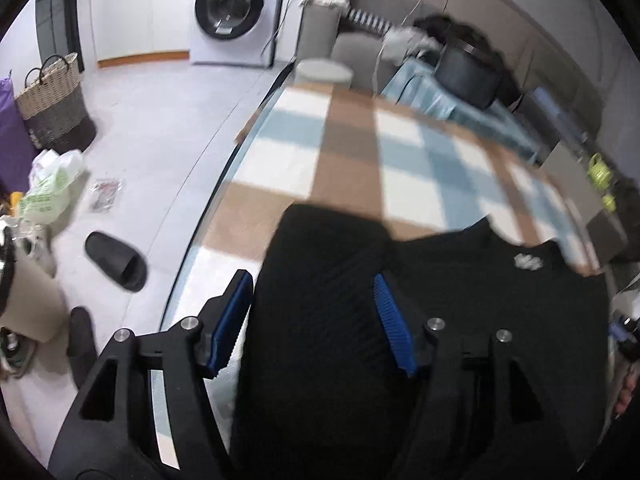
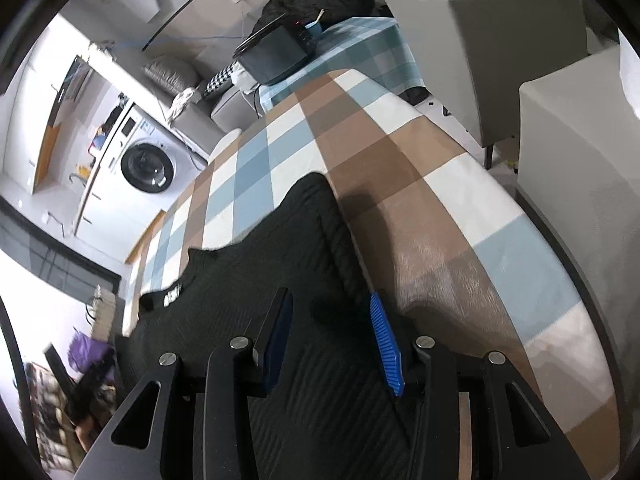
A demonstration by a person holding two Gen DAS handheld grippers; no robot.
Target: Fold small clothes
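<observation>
Black ribbed garment point(image 1: 328, 264) is lying on the checked tablecloth point(image 1: 352, 140), and I'm holding both grippers over it. My left gripper point(image 1: 314, 304) is standing apart, fabric between unpressed pads. My right gripper point(image 2: 330, 320) is half-open too; whether it's pinching cloth, I can't tell. I'm risking dragging the left side off the near table edge point(image 1: 208, 216); open cloth lies ahead.

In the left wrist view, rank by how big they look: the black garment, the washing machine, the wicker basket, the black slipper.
1. Black garment, though it lies nearest the camera.
2. Washing machine.
3. Wicker basket.
4. Black slipper.
</observation>
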